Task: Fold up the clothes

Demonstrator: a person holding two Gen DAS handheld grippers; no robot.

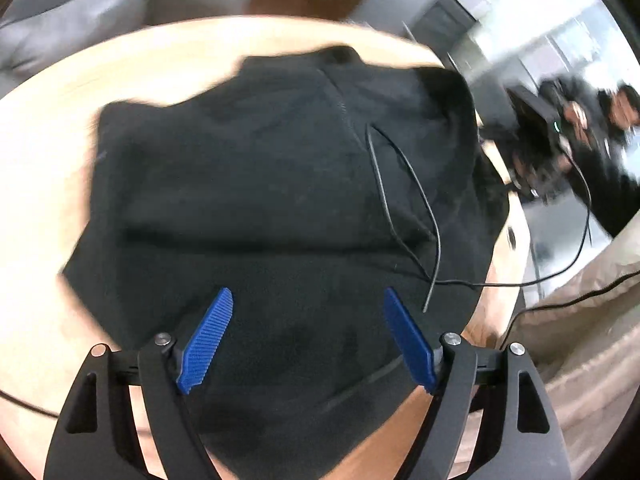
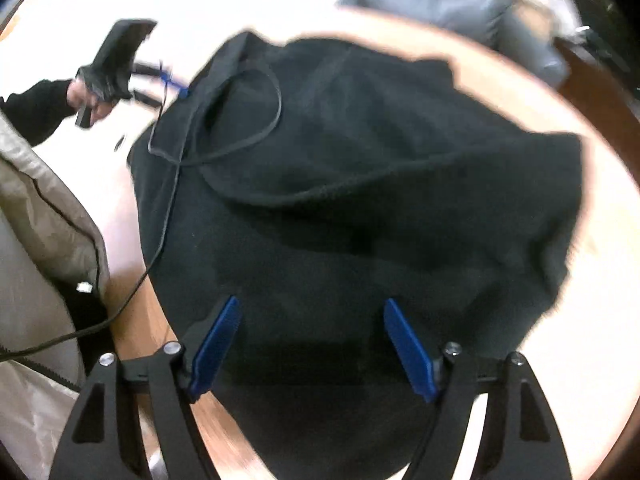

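A black hooded garment [image 1: 256,184] lies bunched and partly folded on a round light-wood table [image 1: 52,152]. Its thin drawstrings [image 1: 404,184] trail over the cloth toward the right. My left gripper [image 1: 308,294] hovers open above the near part of the garment, blue pads apart, nothing between them. In the right wrist view the same garment [image 2: 360,200] covers most of the table [image 2: 600,280], with a fold ridge across its middle. My right gripper [image 2: 310,306] is open over the near edge of the cloth. The left gripper [image 2: 168,80] shows at the far left in a hand.
A grey sofa [image 1: 100,4] stands behind the table. A beige cushion or bag [image 2: 44,208] sits at the left of the right wrist view, crossed by a black cable [image 2: 120,308]. A person in dark clothes [image 1: 592,140] holds a device at the right.
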